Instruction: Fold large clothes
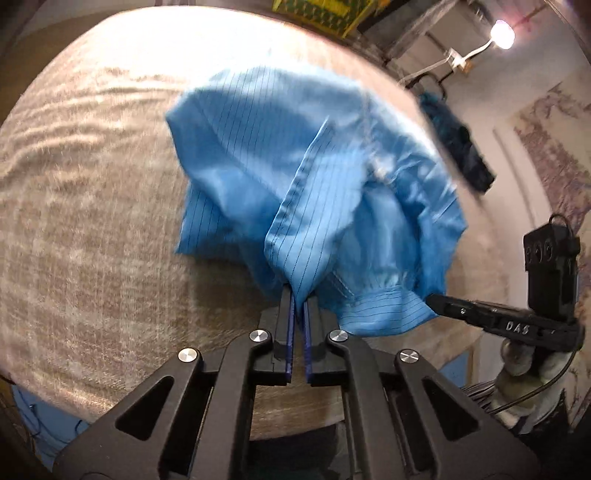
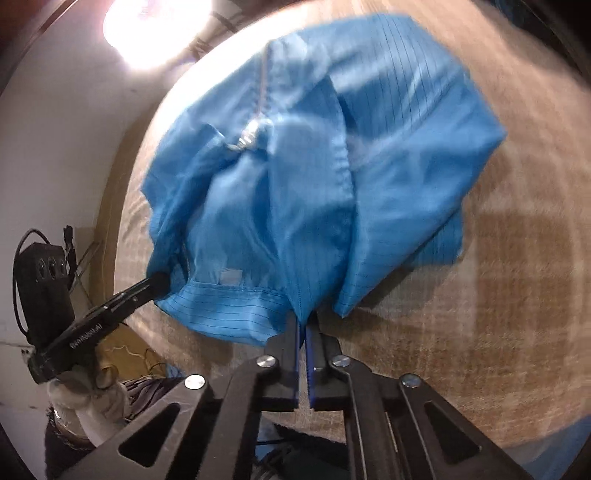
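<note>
A large light blue garment [image 1: 303, 177] with thin dark pinstripes hangs bunched above a beige table [image 1: 92, 206]. My left gripper [image 1: 299, 295] is shut on a seamed edge of it. My right gripper [image 2: 304, 317] is shut on another edge of the same garment [image 2: 332, 166]. A silver zipper pull [image 2: 249, 138] shows on its upper part. The right gripper also shows in the left wrist view [image 1: 439, 304], pinching a cuff-like hem at the right. The left gripper shows in the right wrist view [image 2: 159, 282], holding the garment's lower left corner. The cloth is blurred.
The beige textured table [image 2: 498, 295] spreads under the garment. A dark blue garment [image 1: 458, 147] hangs on a rack at the far right. A bright lamp [image 1: 502, 33] shines at the upper right. A white wall stands beyond the table edge.
</note>
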Available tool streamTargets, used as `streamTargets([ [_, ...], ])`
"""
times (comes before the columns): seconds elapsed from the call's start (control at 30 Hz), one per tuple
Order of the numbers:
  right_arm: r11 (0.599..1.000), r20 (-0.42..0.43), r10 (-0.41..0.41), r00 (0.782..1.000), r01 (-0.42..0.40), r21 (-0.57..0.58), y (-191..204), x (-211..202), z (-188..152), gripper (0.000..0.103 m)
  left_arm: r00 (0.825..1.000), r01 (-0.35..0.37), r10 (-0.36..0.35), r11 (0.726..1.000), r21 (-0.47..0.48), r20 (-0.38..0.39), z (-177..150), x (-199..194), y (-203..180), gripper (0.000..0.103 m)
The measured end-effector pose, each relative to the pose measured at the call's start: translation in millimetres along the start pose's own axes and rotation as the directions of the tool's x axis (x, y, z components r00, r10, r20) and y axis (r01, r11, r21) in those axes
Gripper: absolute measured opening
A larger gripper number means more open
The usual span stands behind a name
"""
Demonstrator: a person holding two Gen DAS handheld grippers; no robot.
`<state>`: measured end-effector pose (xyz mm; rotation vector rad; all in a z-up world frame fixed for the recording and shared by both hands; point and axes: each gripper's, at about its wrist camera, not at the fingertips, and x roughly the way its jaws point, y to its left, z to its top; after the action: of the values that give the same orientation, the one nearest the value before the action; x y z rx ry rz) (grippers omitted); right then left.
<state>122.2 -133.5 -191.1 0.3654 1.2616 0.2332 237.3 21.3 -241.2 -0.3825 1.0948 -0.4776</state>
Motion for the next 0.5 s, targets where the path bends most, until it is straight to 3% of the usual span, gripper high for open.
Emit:
streamTargets([
  [0.1, 0.993, 0.112, -0.027, 0.993, 0.039, -0.109, 18.6, -24.8, -3.3, 0.0, 0.999, -0.014, 0.013, 1.0, 0.025, 0.05, 0.5, -10.0, 2.3, 0.001],
  [0.2, 0.968, 0.166, -0.112, 0.98, 0.145, -0.203, 31.2, -23.6, -11.0, 0.0, 0.999, -0.039, 0.039, 0.998, 0.043, 0.003, -9.0, 8.8, 3.9, 0.001],
  [0.27, 0.94, 0.17, -0.183, 0.968, 0.223, -0.257, 34.6, -9.3, -18.3, 0.0, 0.998, -0.065, 0.066, 0.996, 0.068, -0.023, -17.2, 21.5, 3.8, 0.001],
  [0.33, 0.929, 0.158, -0.205, 0.966, 0.243, -0.278, 28.6, -4.6, -18.8, 0.0, 0.996, -0.075, 0.078, 0.993, 0.089, -0.036, -22.2, 26.4, 1.9, 0.001],
  [0.5, 0.925, 0.136, -0.181, 0.974, 0.216, -0.313, 22.2, -6.7, -20.5, 0.004, 0.995, -0.087, 0.093, 0.986, 0.142, -0.042, -23.9, 23.8, -4.3, 0.001],
])
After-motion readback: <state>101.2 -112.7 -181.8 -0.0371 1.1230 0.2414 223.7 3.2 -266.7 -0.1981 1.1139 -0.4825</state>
